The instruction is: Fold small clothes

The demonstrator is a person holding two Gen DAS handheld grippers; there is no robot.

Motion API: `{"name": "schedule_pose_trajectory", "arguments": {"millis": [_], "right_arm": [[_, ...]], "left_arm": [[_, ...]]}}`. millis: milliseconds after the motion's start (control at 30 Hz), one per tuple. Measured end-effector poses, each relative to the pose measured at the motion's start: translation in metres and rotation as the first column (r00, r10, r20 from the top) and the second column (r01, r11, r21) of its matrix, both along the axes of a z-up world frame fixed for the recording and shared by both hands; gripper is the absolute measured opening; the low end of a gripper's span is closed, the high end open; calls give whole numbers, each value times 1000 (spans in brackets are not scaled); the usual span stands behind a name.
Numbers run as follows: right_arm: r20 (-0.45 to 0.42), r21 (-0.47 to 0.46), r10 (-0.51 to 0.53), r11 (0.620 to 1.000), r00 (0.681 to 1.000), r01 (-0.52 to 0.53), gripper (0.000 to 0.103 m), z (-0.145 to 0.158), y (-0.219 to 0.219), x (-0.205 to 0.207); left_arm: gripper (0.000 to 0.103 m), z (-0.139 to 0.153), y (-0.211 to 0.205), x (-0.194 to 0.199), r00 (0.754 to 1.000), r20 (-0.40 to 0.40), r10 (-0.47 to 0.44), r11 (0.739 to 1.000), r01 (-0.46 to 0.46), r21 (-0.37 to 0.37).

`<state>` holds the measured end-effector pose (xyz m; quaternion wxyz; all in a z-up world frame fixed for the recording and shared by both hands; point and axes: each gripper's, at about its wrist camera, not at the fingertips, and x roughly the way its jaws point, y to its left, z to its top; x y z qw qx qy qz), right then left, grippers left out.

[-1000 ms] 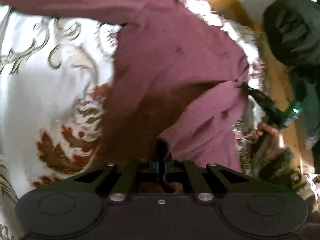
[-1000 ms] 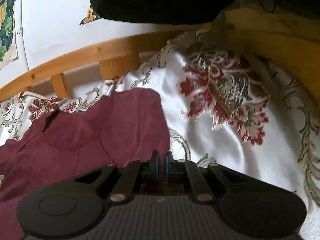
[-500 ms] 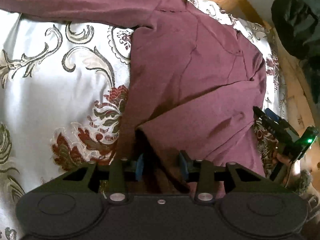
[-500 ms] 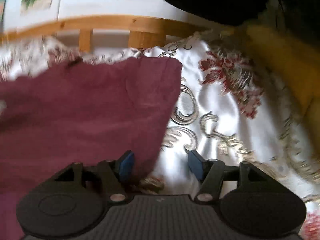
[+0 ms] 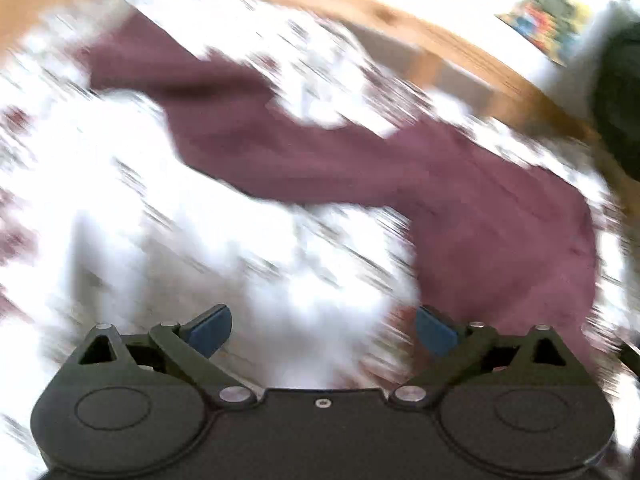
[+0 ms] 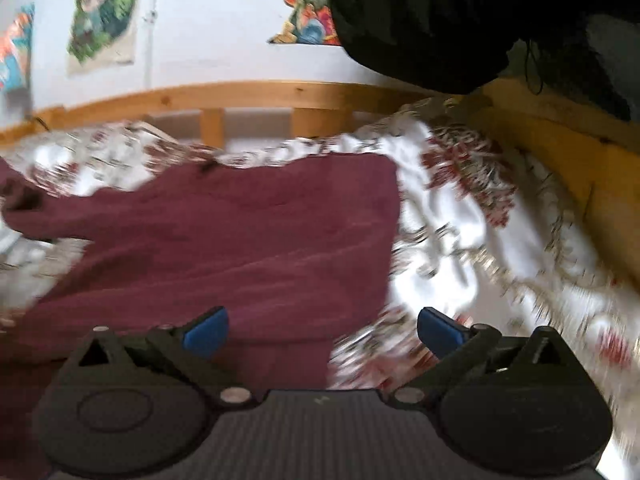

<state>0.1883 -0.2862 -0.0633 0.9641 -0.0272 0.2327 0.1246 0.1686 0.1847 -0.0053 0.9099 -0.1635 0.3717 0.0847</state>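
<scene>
A maroon long-sleeved top (image 6: pixel 248 248) lies on a white bedspread with red floral pattern (image 6: pixel 460 224). In the blurred left wrist view the top (image 5: pixel 500 216) lies to the right, with one sleeve (image 5: pixel 224 120) stretched out to the upper left. My left gripper (image 5: pixel 323 330) is open and empty over the bedspread, left of the top's body. My right gripper (image 6: pixel 322 330) is open and empty, with its left finger over the top's near edge and its right finger over the bedspread.
A wooden bed rail (image 6: pixel 256 96) runs along the far side and a wooden board (image 6: pixel 560 148) along the right. A dark garment (image 6: pixel 420 20) hangs above the far right corner. Posters (image 6: pixel 104 12) are on the white wall.
Both grippers went from shut on the top to open, letting it go. The left gripper has swung left and back from the top; the right one has pulled back a little.
</scene>
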Motion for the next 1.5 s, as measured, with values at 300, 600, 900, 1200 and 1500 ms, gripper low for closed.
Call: {"name": "schedule_pose_trajectory", "arguments": {"millis": [300,600,900,1200,1500], "right_arm": [[-23,68,66,996,998,-65,103,-17,40,-42],[-123,134,51,990,991,-34,103,-46,37,-25],[-140,165,49,986,989,-25,103,-53,31,-25],[-148,194,49,981,988,-19,103,-48,25,-25],[-150,213,42,977,988,-9,103,-38,22,-26]], "left_arm": [[101,41,77,21,978,135,158,870,-203,450],[95,34,26,64,994,-88,-69,576,112,810],[5,23,19,108,910,-404,-98,395,408,823],[2,87,23,71,922,-387,-28,830,237,505],[1,147,-35,34,938,-304,-167,964,219,147]]}}
